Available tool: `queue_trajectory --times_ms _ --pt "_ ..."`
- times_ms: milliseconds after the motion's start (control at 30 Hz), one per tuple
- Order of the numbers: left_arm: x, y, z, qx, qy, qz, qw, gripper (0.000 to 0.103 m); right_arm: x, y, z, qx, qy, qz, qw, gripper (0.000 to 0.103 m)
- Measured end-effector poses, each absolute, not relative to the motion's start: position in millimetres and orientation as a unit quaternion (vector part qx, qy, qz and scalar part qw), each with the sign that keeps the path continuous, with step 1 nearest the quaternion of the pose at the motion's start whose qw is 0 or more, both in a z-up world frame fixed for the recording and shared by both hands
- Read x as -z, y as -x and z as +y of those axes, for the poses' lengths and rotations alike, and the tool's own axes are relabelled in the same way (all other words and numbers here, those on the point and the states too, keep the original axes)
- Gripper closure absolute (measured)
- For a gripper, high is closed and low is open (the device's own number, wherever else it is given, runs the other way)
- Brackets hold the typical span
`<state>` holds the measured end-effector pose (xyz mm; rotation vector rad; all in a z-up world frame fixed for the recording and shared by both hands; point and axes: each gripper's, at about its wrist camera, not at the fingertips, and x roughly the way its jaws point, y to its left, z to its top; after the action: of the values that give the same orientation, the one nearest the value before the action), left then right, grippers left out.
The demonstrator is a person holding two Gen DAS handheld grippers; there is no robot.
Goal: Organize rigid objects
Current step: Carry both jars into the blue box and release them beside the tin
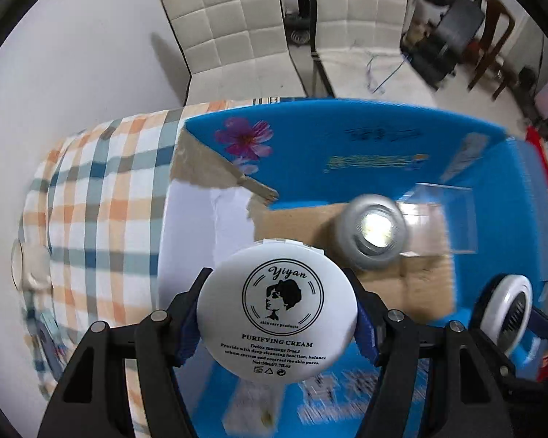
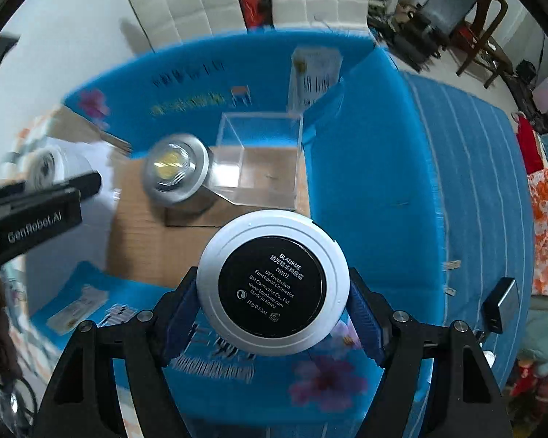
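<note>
My left gripper is shut on a round white cream jar printed "Yiyan Purifying Cream", held above the open blue cardboard box. My right gripper is shut on a round white compact with a black "BLANKME" label, also held over the blue box. Inside the box, on its brown floor, lie a silver round puck light and a clear plastic cube; both also show in the right wrist view, the light and the cube. The right-hand compact shows at the left view's right edge.
The box stands on a checked tablecloth and a blue striped cloth. A clear lidded jar sits at the cloth's left. A small dark box lies on the blue cloth. White padded chairs stand behind the table.
</note>
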<state>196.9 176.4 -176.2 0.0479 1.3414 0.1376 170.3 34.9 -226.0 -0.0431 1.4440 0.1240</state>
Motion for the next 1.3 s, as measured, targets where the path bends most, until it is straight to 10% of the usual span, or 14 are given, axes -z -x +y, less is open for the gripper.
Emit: queue_trajectory --times_ms 900,1100,1300 --pt "227 -247 185 -0.015 0.025 0.691 0.722 0.035 301 -221 30 -0.05 -0.018 0.74 0.671 0.024" --pt "219 -248 185 -0.014 0.026 0.686 0.727 0.028 292 -216 35 -0.057 0.001 0.73 0.681 0.011" --pt "199 -239 187 -0.013 0.041 0.669 0.742 0.0 264 -217 33 -0.059 0.009 0.71 0.702 0.008"
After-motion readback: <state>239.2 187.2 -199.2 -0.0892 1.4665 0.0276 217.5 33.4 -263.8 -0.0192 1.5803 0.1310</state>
